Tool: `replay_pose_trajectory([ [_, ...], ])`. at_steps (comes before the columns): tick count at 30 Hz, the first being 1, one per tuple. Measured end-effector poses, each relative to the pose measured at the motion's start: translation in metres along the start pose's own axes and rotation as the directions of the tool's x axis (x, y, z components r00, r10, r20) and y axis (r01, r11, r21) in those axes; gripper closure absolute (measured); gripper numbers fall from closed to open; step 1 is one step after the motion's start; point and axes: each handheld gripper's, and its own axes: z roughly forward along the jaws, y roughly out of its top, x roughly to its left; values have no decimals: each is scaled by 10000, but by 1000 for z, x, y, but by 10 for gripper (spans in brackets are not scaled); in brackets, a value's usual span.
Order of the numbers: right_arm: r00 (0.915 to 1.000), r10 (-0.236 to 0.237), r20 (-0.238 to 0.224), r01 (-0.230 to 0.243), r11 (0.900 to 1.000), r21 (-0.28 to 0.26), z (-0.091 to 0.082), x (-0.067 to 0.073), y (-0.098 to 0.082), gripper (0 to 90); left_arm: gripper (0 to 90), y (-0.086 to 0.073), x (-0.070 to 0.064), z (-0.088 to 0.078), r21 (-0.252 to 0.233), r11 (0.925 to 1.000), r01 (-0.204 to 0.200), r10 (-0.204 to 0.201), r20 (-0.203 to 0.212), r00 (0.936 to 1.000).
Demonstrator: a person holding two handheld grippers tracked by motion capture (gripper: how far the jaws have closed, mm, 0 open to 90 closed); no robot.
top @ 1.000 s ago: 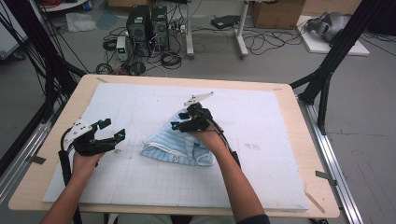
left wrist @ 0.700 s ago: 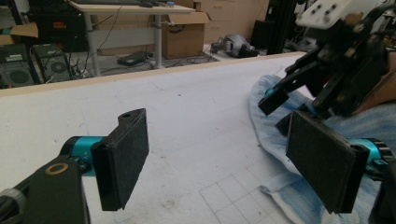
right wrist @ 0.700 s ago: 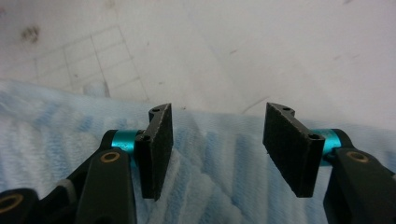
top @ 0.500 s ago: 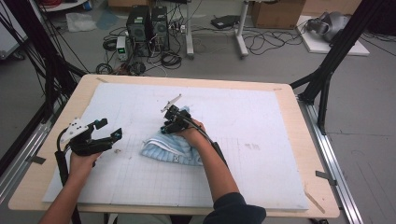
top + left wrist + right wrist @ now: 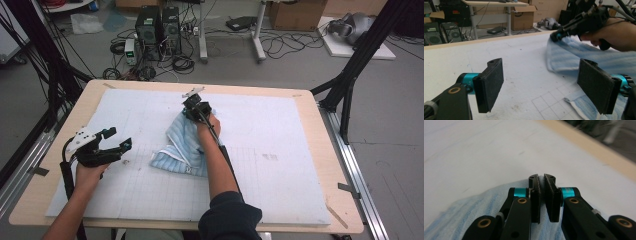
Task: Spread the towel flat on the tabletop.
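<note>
A light blue striped cloth (image 5: 182, 145) lies on the white gridded mat (image 5: 280, 130), one edge drawn up toward the far side. My right gripper (image 5: 190, 114) is at that raised edge, and its jaws have just been closing on it. In the right gripper view the right gripper (image 5: 542, 195) has its pads almost together over the cloth (image 5: 481, 205). My left gripper (image 5: 120, 139) hovers open near the mat's left side, a short way from the cloth. Across the open left gripper (image 5: 540, 82), the cloth (image 5: 599, 57) hangs stretched from the right gripper (image 5: 556, 37).
The mat covers most of a wooden table (image 5: 334, 167). A person's forearms reach in from the near edge. Beyond the far edge stand computer towers (image 5: 159, 25), cables and a desk's legs on the floor. Black frame struts (image 5: 350, 85) rise at both sides.
My right gripper has moved away toward the far side and closed on the cloth's edge. The cloth, a low heap before, is now pulled out long. The left hand has kept still.
</note>
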Motion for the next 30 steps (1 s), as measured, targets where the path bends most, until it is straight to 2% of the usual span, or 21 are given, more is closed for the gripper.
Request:
replay_pose_trajectory([
  [1,9979,356,541,-346,9992,-188,-2,-5,1,837,217,0,0,0,24,10000,-16,16,0,10000],
  [3,9893,970,1086,-926,9947,-447,-5,-15,1,807,217,0,0,1,49,10000,-34,34,28,10000],
  [4,9861,1453,803,-1412,9885,-548,-8,-22,-1,710,217,0,0,1,35,10000,-8,8,19,10000],
  [7,9864,1470,740,-1432,9882,-551,-14,-28,-2,656,217,-1,0,1,73,10000,13,-13,34,10000],
  [10,9809,1893,436,-1849,9786,-906,-30,-42,-5,611,218,-1,-1,1,114,9999,-28,27,44,10000],
  [13,9845,1627,658,-1573,9843,-804,-48,-58,-13,595,218,-1,-1,1,127,9999,-10,10,50,10000],
  [14,9852,1558,722,-1513,9864,-642,-53,-64,-18,588,218,-1,-1,2,147,9999,-15,14,53,10000],
  [15,9831,1803,324,-1804,9836,25,-58,-74,-29,542,219,-1,-1,2,152,9999,-14,14,50,10000],
  [16,9791,2035,-45,-2031,9780,476,-58,-77,-34,517,219,-1,-1,2,145,9999,-19,19,38,10000],
  [17,9791,2035,-45,-2031,9780,476,-58,-77,-34,517,219,-1,-1,3,154,9999,-13,13,39,10000],
  [18,9729,2208,-687,-2125,9708,1110,-56,-76,-41,475,220,-1,-1,3,165,9999,-27,26,68,10000],
  [20,9708,2063,-1226,-1963,9765,884,-55,-67,-45,456,222,-1,-1,3,177,9998,-35,34,68,10000],
  [21,9713,1993,-1301,-1876,9774,971,-53,-62,-46,416,223,-1,-1,4,169,9998,-42,41,61,10000],
  [22,9732,1886,-1315,-1725,9771,1247,-49,-57,-48,411,225,-2,-2,4,185,9998,-29,28,52,10000],
  [23,9826,1564,-1001,-1387,9767,1640,-45,-52,-48,413,225,-2,-2,4,198,9998,-16,14,81,10000],
  [24,9826,1564,-1001,-1387,9767,1640,-45,-52,-48,413,225,-2,-2,5,203,9998,-26,24,101,9999],
  [25,9941,902,-594,-743,9703,2300,-36,-45,-51,492,227,-2,-2,4,225,9997,-56,54,105,9999],
  [26,9941,902,-594,-743,9703,2300,-36,-45,-51,492,227,-1,-2,4,247,9997,-77,74,119,9999],
  [27,9962,716,-502,-576,9692,2394,-34,-43,-53,551,228,-2,-2,4,237,9997,-65,62,121,9999],
  [29,10000,65,28,-69,9702,2424,-36,-46,-53,803,228,-2,-2,3,227,9997,-14,12,94,10000],
  [30,10000,65,28,-69,9702,2424,-36,-46,-53,803,228,-2,-1,3,239,9997,-10,8,101,9999],
])
